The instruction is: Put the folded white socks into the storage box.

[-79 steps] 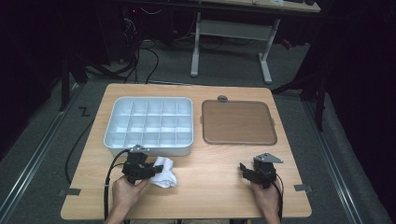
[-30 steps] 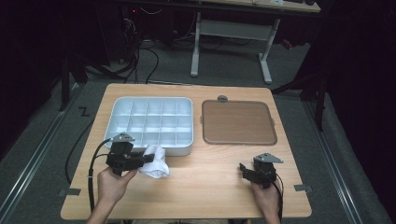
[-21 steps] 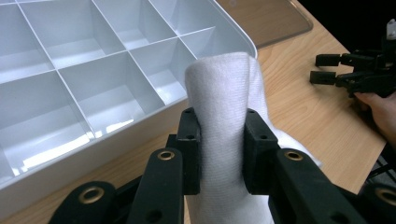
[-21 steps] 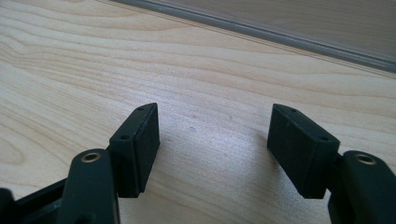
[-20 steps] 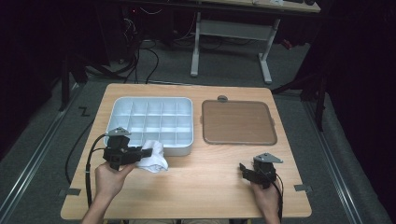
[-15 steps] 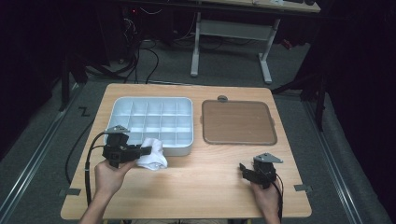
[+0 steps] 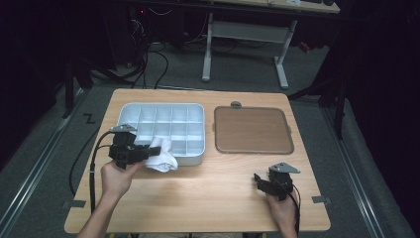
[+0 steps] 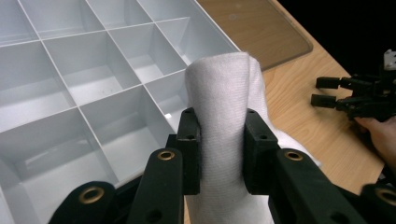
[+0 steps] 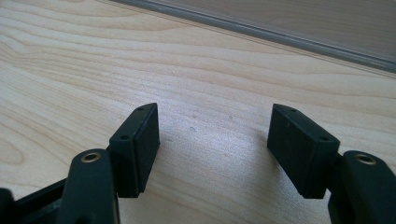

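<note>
High view — your left claw (image 7: pixel 144 152) pinches white cloth (image 7: pixel 161 158) at near rim of grey divided tray (image 7: pixel 196 157); pick-up done, placing into compartment left. Left gripper view: pads squeeze cloth roll, just over front compartments. Right gripper view — your right claw (image 9: pixel 212 140) spread, idle on bare tabletop (image 9: pixel 70 56).

On the table (image 7: pixel 208 198) I count one white cloth (image 7: pixel 161 157), one divided tray (image 7: pixel 163 111) with fifteen compartments, five across and three deep, one brown lid (image 7: pixel 251 130), and two grippers, one left (image 7: pixel 148 153), one right (image 7: pixel 258 179).
</note>
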A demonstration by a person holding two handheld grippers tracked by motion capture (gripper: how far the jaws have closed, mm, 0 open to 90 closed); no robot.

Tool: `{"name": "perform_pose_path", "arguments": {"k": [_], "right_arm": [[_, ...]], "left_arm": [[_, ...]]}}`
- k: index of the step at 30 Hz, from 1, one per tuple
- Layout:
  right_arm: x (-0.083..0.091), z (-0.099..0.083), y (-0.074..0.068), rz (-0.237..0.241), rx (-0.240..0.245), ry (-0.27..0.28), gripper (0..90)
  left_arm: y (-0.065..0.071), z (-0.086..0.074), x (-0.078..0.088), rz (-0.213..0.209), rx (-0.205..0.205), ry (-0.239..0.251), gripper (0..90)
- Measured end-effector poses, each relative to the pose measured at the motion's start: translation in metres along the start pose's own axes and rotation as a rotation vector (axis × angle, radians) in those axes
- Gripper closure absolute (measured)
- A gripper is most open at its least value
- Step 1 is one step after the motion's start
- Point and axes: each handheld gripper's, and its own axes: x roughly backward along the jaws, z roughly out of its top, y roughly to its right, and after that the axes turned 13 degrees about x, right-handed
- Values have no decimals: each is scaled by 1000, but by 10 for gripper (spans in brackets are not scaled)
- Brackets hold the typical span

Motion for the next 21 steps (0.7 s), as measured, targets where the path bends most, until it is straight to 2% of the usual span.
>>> {"name": "perform_pose_path", "arguments": {"k": [7,13,21], "right_arm": [[0,0,0,-2,0,0,347],[0,0,0,-3,0,0,346],[0,0,-1,-4,-2,-1,345]], "left_arm": [[0,8,-8,-1,6,-1,725],[-4,16,-12,-3,42,7,725],[2,22,-19,3,22,12,725]]}}
